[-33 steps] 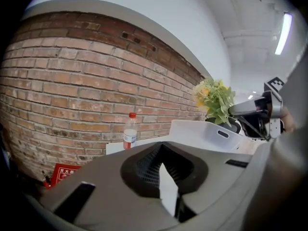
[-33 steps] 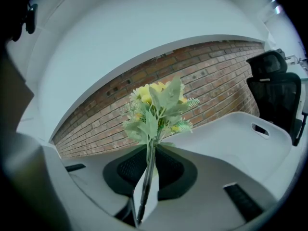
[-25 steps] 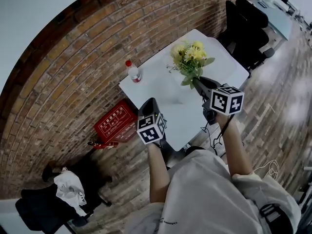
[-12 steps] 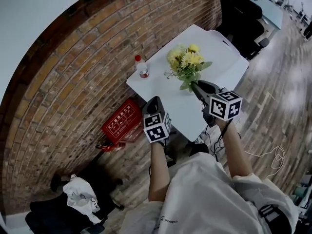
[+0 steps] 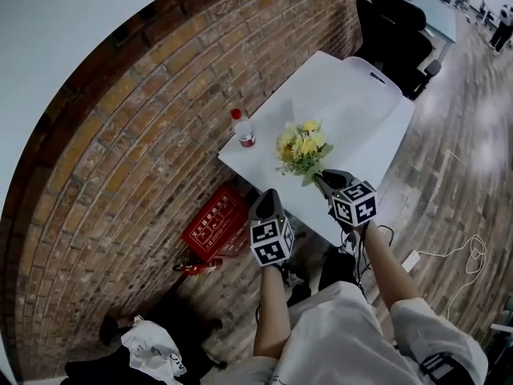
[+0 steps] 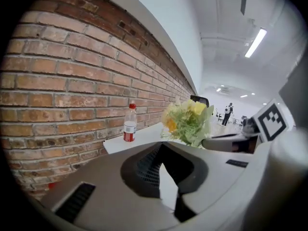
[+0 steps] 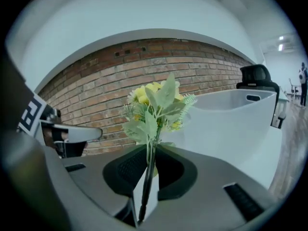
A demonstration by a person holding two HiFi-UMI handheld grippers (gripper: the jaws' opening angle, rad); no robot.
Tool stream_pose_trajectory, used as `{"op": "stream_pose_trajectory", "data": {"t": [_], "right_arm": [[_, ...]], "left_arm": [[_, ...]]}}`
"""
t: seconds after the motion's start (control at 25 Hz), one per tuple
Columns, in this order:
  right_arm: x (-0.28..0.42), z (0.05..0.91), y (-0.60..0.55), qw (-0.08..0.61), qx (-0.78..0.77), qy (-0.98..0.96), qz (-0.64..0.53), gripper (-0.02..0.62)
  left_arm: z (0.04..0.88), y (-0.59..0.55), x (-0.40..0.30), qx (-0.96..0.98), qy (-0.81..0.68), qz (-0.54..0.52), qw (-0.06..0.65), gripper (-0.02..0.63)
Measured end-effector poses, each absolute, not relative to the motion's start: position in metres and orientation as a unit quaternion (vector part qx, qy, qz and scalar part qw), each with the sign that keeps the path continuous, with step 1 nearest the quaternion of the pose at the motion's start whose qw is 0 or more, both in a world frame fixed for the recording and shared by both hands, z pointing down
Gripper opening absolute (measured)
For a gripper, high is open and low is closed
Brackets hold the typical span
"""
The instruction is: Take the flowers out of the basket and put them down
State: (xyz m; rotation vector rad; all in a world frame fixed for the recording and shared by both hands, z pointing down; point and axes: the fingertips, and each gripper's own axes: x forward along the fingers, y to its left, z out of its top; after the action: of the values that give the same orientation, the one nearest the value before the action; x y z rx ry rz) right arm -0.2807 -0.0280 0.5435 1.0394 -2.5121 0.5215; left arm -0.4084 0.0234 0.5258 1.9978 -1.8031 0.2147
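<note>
- The white table (image 5: 365, 107) stands against the brick wall (image 5: 120, 127), and most of its top is bare. The wide free stretch toward its middle looks like the best place to lay the bunch, well in from the near edge
- No basket shows in any view, so I judge the lifting-out done and the putting down the step in hand
- The flowers (image 5: 300, 145), a yellow bunch with pale green leaves, are above the near part of the table, heads up and tilted away from the person. As far as I can tell they are clear of the top
- The right gripper (image 5: 323, 180) is clamped low on the stems (image 7: 147, 177), its jaws nearly together with the thin stalks pinched between them. It would be best to lower it with the bunch tipped over, so that stalks and heads meet the top together, and to part the jaws only once the weight rests there
- The left gripper (image 5: 270, 204) hangs at the near table edge, jaws a slit apart with nothing between them. It has little to do here beyond staying clear, or steadying the heads should they roll
- The bottle (image 5: 244, 127) with the red cap stands at the wall side, near the blooms. The bunch should go down on the side away from it, so that the leaves do not knock it over
- The stems look thin and light and may cling to the jaws, so the grip should open wide before the gripper draws back along their line
</note>
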Motion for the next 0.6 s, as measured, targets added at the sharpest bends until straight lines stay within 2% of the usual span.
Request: {"op": "stream_pose_trajectory", "data": {"t": [0.28, 0.6], "right_arm": [[-0.304, 0.626, -0.035, 0.26, 0.411, -0.861, 0.147, 0.074], [-0.308, 0.671, -0.043, 0.334, 0.43, -0.83, 0.118, 0.074]], "left_arm": [[0.535, 0.034, -0.403, 0.726, -0.644, 0.071, 0.231, 0.025], [0.526, 0.041, -0.414, 0.726, -0.649, 0.089, 0.208, 0.025]]}}
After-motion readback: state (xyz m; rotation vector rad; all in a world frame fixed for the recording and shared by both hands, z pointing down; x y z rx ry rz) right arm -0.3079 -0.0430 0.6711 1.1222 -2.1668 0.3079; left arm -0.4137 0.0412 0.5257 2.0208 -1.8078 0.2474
